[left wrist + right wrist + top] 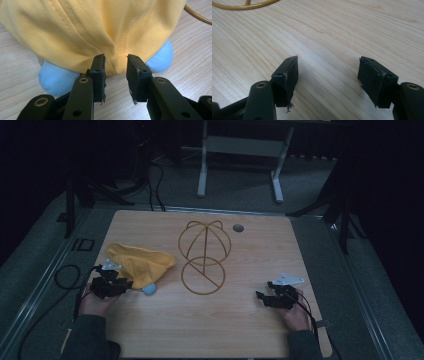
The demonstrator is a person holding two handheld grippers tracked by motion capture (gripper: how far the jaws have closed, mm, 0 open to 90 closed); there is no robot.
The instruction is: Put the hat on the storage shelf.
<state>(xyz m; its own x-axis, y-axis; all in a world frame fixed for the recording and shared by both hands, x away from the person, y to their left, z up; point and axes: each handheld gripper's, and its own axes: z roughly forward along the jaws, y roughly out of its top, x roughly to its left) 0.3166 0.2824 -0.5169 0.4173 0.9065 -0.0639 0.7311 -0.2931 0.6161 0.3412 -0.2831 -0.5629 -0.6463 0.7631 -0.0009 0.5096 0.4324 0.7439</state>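
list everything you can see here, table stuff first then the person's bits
cap: 1, yellow with light blue brim, left side of table
wire stand: 1, gold, table centre, lying flat
grommet: 1, grey, far edge of table
table: 1, light wood
desk frame: 1, white, floor beyond table
left hand-held gripper: 1, black, open, at the cap's near edge
right hand-held gripper: 1, black, open, over bare table
hands: 2, near edge

On the light wooden table [250, 330], a small round grey cap [238, 228] is set near its far edge, while a white metal frame stand [240, 150] rises on the grey floor beyond that table.
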